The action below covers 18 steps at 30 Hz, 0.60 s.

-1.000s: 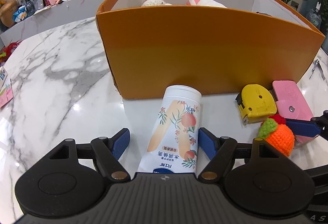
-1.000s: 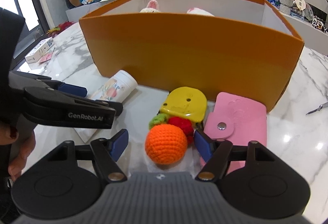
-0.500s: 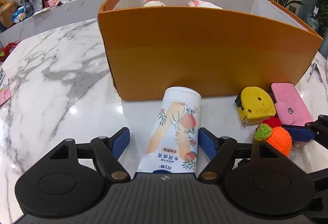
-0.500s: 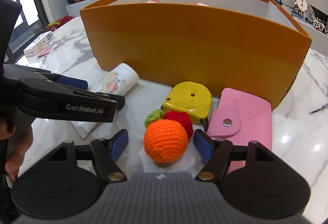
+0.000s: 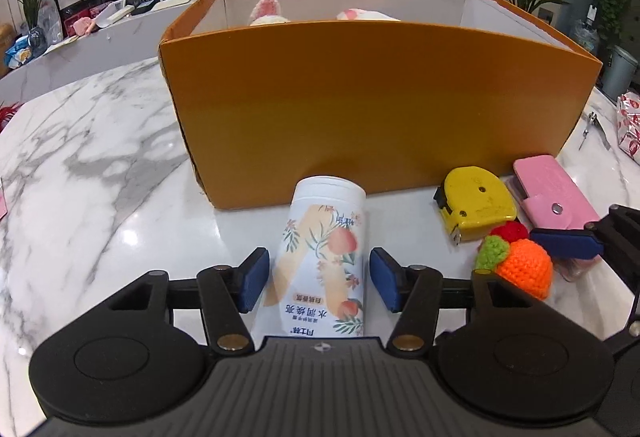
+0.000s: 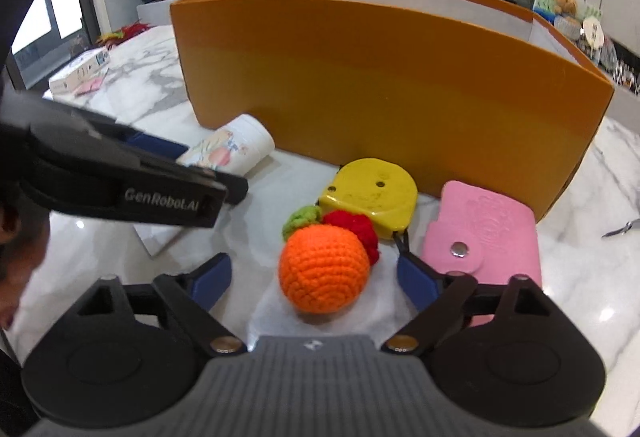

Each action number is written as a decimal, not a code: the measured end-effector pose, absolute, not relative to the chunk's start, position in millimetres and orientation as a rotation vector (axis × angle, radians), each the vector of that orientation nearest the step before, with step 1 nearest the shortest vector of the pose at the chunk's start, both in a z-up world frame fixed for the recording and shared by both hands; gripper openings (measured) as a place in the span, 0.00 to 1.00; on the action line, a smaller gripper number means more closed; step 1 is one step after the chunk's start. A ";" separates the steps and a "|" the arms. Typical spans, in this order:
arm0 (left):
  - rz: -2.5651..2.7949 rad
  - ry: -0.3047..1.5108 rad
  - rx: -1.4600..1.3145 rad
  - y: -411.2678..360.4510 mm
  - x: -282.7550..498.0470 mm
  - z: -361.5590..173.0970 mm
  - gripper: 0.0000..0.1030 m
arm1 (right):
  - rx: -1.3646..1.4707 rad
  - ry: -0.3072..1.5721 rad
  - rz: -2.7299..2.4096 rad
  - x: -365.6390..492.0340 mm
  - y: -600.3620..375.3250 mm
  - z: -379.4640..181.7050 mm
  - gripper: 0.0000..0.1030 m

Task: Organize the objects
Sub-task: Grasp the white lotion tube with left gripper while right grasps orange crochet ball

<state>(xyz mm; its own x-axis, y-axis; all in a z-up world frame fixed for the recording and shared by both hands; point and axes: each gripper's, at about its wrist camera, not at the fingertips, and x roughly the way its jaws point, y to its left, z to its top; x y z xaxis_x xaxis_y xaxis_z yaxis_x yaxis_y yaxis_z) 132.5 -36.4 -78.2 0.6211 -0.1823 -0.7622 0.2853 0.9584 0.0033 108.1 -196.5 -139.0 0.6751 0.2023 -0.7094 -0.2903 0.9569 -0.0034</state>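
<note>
White marble surface (image 5: 80, 157) with grey veins, living room with a dark screen behind.

On the left gripper (image 5: 318, 281): fingers (image 5: 252, 285) apart, one on each side of the lying lotion tube (image 5: 324, 237), with a thin gap visible on both sides. Drawn in slightly closer than a second ago, but not pressing yet. Cap end of the tube pointing at the orange box (image 5: 360, 109), near its front wall.

On the right gripper (image 6: 316, 277): fingers (image 6: 416, 281) also apart, set wide around the crocheted orange (image 6: 324, 269), touching nothing. Moved forward compared with half a second ago, so that the ball now sits deeper between the pads, with its red and green knitted bits at the far side. Just beyond, a yellow tape measure (image 6: 372, 189), and beside it a pink snap case (image 6: 484, 229), both close to the box wall.

Inside the box, only the tops of two plush toys (image 5: 266, 11) visible.

Judging from this: both approaches nearly finished, squeezing probably next, then lifting over the wall into the box. Some risk of the round tube rolling, or of the soft ball slipping out.
</note>
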 end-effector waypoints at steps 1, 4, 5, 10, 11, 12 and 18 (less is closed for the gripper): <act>-0.271 0.856 0.128 -36.5 133.0 -78.7 0.65 | -0.115 0.779 0.280 108.0 -197.0 -139.4 0.94; -0.283 0.849 0.130 -34.6 133.9 -80.2 0.69 | -0.121 0.777 0.286 108.6 -196.6 -139.9 0.94; -0.293 0.845 0.135 -33.5 134.1 -81.1 0.72 | -0.120 0.775 0.286 108.8 -196.3 -140.3 0.95; -0.344 0.808 0.152 -20.4 130.3 -87.1 0.89 | -0.107 0.774 0.256 110.0 -190.5 -142.7 0.99; -0.351 0.798 0.151 -17.3 129.9 -88.2 0.89 | -0.104 0.772 0.249 109.8 -189.8 -142.9 0.99; -0.358 0.790 0.154 -15.2 129.9 -89.0 0.89 | -0.103 0.766 0.246 109.2 -189.3 -143.4 0.99; -0.393 0.778 0.167 -24.3 130.2 -89.7 0.89 | -0.105 0.730 0.262 105.0 -190.9 -146.9 0.99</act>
<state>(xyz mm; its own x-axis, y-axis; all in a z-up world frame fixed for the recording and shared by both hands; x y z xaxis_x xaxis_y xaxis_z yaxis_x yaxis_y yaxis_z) 130.2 -24.3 -89.7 0.6446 -0.2824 -0.7104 0.4041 0.9147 0.0030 105.0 -190.9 -146.9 0.7146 0.1993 -0.6706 -0.2721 0.9623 -0.0040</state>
